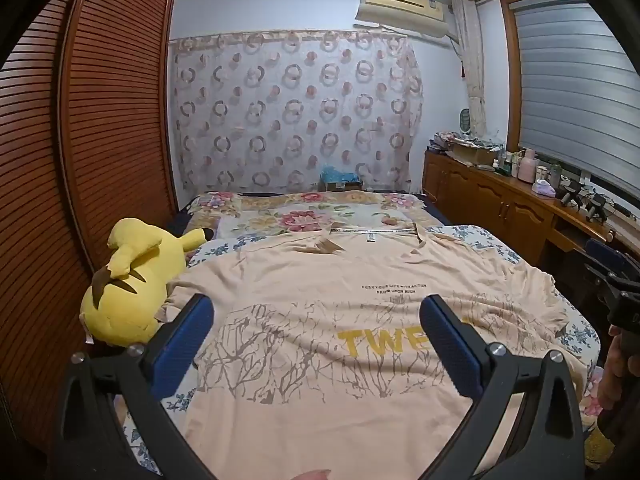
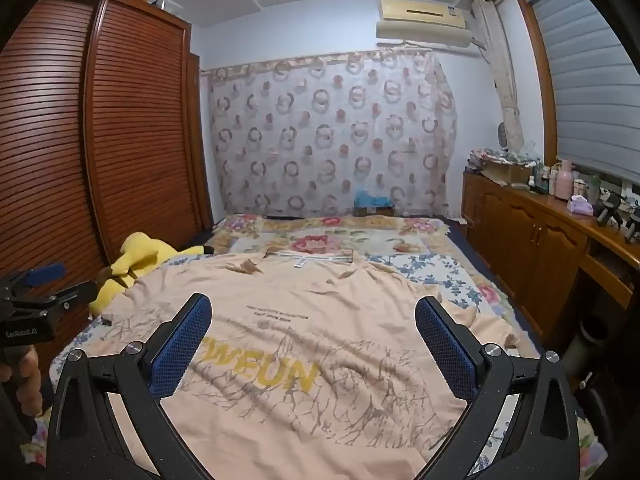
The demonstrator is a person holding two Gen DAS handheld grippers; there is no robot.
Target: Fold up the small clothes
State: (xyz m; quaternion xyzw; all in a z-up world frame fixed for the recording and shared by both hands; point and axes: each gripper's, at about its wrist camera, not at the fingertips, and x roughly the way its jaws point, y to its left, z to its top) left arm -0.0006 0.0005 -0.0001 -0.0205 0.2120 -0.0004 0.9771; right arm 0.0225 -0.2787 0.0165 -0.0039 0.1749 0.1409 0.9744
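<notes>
On bed [image 1: 472, 240], peach T-shirt [image 1: 320, 320] spread flat; left gripper [image 1: 316, 320] and right gripper [image 2: 312, 320] wide open above, apparently not touching.

Dim, even indoor light in both views, with a cool bluish cast on the back wall [image 1: 200, 12] and ceiling. The covered window [image 1: 568, 92] at right stays a dull grey, no glare anywhere. Soft shadows sit in the shirt's [image 1: 320, 320] wrinkles. Heavy fisheye bending bows the wardrobe [image 2: 132, 120] slats at left, black corners crowd the frame, and fine detail looks slightly soft and grainy.
</notes>
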